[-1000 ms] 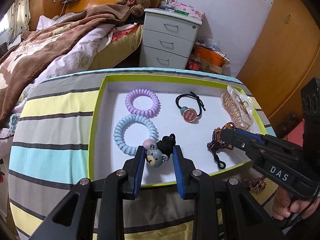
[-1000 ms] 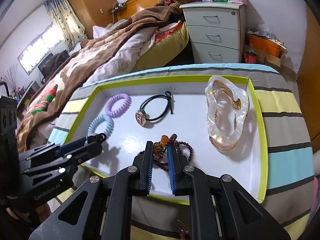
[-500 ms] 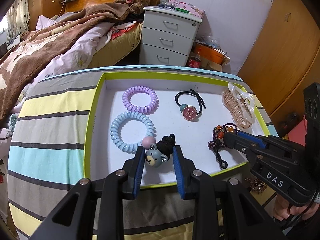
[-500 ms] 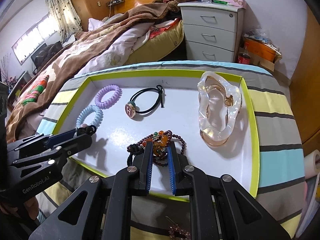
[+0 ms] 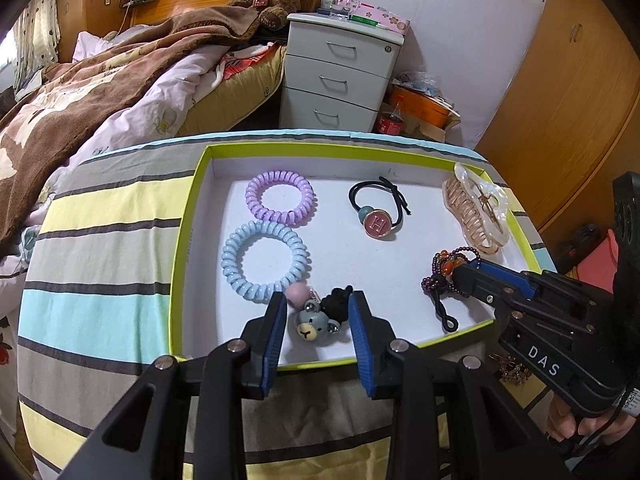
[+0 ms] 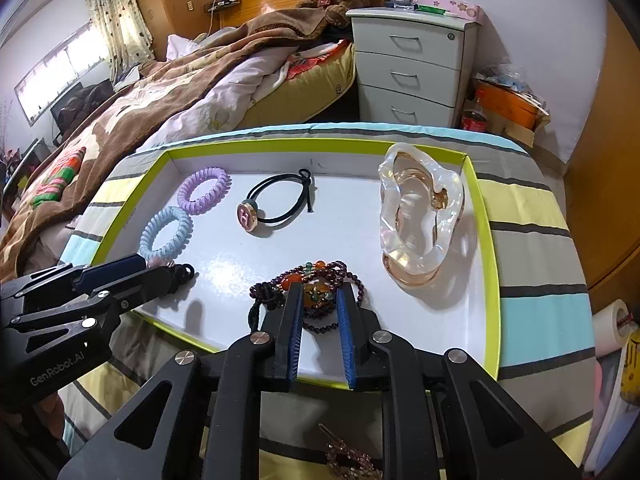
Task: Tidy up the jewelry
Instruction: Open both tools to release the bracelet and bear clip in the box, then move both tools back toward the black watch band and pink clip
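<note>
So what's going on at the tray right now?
A person is sorting hair ties and jewelry into a green-rimmed tray with two handheld grippers. The left gripper straddles the bear hair tie lying on the tray floor; its jaws have just been opening and the pads look clear of it. The right gripper sits over the bead bracelet, jaws also just opening, bracelet between them. Both pieces seem just set down.

Tray centre floor bare btwn H hair tie and bear tie — passable. Left blocked: purple coil, blue coil. Far right: claw clip. Near right: bead bracelet.
</note>
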`<state>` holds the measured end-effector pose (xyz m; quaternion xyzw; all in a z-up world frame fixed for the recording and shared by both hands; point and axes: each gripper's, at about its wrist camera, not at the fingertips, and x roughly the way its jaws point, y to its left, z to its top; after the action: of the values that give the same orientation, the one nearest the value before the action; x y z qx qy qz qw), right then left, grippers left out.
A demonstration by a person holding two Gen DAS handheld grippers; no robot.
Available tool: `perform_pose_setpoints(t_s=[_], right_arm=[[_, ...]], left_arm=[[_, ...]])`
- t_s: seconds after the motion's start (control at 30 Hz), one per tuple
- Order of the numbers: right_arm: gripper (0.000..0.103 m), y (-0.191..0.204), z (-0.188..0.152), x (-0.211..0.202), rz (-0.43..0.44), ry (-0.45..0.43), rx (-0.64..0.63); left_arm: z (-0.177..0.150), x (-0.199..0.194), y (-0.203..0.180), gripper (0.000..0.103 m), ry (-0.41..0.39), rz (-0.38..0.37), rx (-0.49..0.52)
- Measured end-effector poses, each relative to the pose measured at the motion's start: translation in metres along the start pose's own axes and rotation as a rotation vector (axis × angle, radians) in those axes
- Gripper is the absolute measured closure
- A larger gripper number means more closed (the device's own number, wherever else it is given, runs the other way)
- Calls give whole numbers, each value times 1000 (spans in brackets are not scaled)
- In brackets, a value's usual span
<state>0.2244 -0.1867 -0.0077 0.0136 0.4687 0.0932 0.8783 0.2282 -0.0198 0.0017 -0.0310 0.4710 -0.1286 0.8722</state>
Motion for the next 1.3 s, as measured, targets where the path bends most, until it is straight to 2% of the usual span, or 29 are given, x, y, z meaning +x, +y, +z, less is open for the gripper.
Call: perform_pose_setpoints(t_s=[0.27,0.43,0.83,1.3], right_arm=[[75,0,-3,-5,-6,-5,5],[65,0,-6,-12,-5,-22,12],[64,0,-17,-46,-14,-85,26],[64,-3,-41,-92,-18,-159,67]], left_arm=[[-2,-4,-1,62,-5,5,-2],[-3,-8,-5,59,-8,6,2],[-9,-34,-8,56,-49,10,0],[-34,-76,-19,55,-104,-26,15]])
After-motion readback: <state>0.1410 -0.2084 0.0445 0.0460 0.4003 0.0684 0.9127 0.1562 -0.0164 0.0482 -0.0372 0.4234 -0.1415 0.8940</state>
